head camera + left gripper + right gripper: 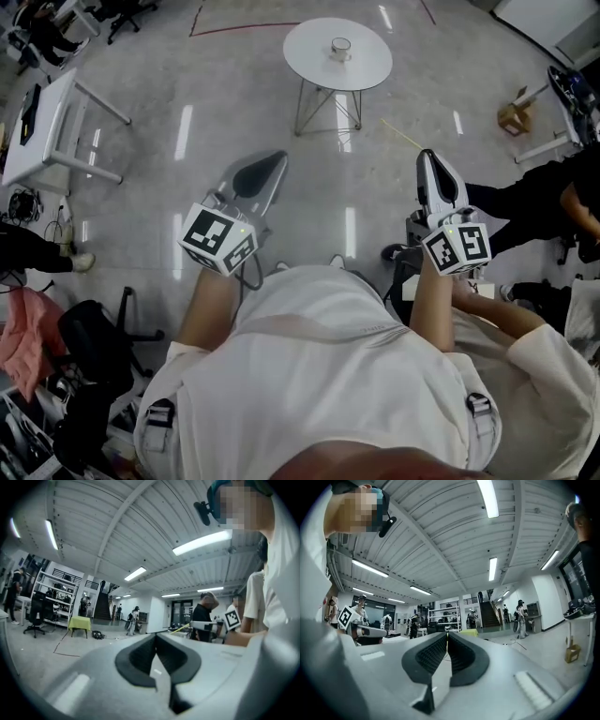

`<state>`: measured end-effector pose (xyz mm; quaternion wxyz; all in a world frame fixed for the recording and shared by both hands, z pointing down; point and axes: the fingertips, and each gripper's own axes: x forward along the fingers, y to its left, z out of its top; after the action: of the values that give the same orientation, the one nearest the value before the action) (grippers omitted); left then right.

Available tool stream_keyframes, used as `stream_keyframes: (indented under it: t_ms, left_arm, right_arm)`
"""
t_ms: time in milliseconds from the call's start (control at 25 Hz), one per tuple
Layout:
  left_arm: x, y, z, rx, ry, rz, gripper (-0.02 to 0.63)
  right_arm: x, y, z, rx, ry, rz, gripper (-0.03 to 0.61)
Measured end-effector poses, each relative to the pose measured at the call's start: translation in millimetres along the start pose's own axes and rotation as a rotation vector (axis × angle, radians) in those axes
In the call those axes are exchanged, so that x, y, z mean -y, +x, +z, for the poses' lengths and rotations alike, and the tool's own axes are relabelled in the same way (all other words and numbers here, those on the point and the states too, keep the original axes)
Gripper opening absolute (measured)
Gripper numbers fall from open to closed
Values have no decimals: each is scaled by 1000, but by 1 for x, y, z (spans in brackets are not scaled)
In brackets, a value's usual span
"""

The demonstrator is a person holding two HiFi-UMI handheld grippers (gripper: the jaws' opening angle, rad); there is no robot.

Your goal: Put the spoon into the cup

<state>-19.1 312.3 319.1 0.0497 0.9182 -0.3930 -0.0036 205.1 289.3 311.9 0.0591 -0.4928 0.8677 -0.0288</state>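
A clear cup stands on a small round white table some way ahead of me on the grey floor. I cannot make out a spoon in any view. My left gripper is held up in front of my chest, short of the table and to its left. Its jaws meet at the tip with nothing between them. My right gripper is raised at the right, level with the left one, and is also shut and empty. Both gripper views look up across the hall, and the table is not in them.
A white desk stands at far left and a black office chair near my left leg. A cardboard box lies at far right. A person in black stands close on my right. People and shelving fill the hall.
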Motion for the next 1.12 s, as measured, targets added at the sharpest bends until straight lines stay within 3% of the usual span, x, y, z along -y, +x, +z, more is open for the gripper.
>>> stream_keyframes:
  t_ms: [760, 1120]
  left_arm:
    - [-60, -42, -31, 2, -40, -28, 2]
    - [-119, 16, -36, -28, -53, -1, 2]
  right_arm:
    - [-56, 42, -37, -26, 7, -33, 14]
    - [-10, 128, -53, -49, 29, 4, 14]
